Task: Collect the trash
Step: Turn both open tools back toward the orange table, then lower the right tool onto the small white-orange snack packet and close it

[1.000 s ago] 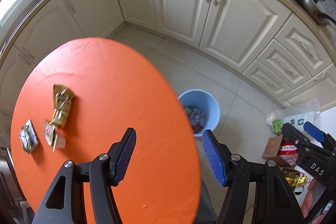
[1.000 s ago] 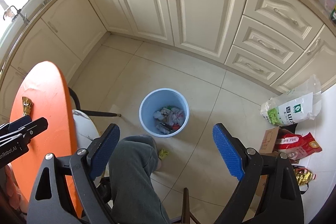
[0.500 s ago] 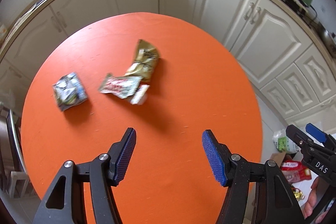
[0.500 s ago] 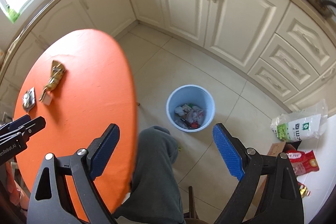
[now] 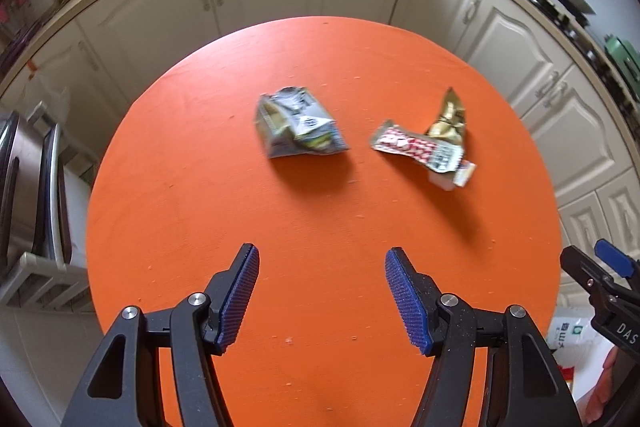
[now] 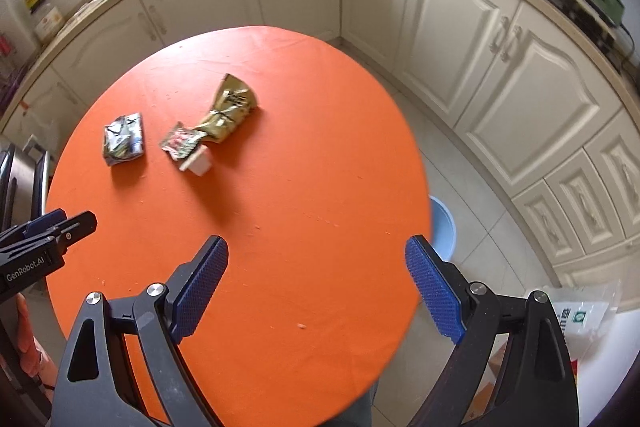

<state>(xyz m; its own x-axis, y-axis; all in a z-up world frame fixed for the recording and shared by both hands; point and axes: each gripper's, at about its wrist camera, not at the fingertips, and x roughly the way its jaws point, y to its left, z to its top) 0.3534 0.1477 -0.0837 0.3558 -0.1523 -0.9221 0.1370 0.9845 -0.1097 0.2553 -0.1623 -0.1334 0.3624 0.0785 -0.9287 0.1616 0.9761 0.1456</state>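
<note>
the left gripper point(image 5: 320, 297) and the right gripper point(image 6: 316, 287) both hang above the orange table point(image 5: 320, 227) with jaws apart, grasping nothing; a grey wrapper point(image 5: 298, 129), a red-white wrapper point(image 5: 416, 149) and a gold wrapper point(image 5: 448, 119) lie on its far half; the blue bin point(image 6: 442, 227) stands on the floor beside the table

"GenRobot.AI" on left tool point(image 6: 48, 231); "DAS", likely cropped, on right tool point(image 5: 600, 279).

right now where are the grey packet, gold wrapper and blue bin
grey packet point(image 5: 298, 127), left wrist view, middle of its face
gold wrapper point(image 6: 230, 109), right wrist view, its crumpled middle
blue bin point(image 6: 442, 227), right wrist view, visible wall
</note>
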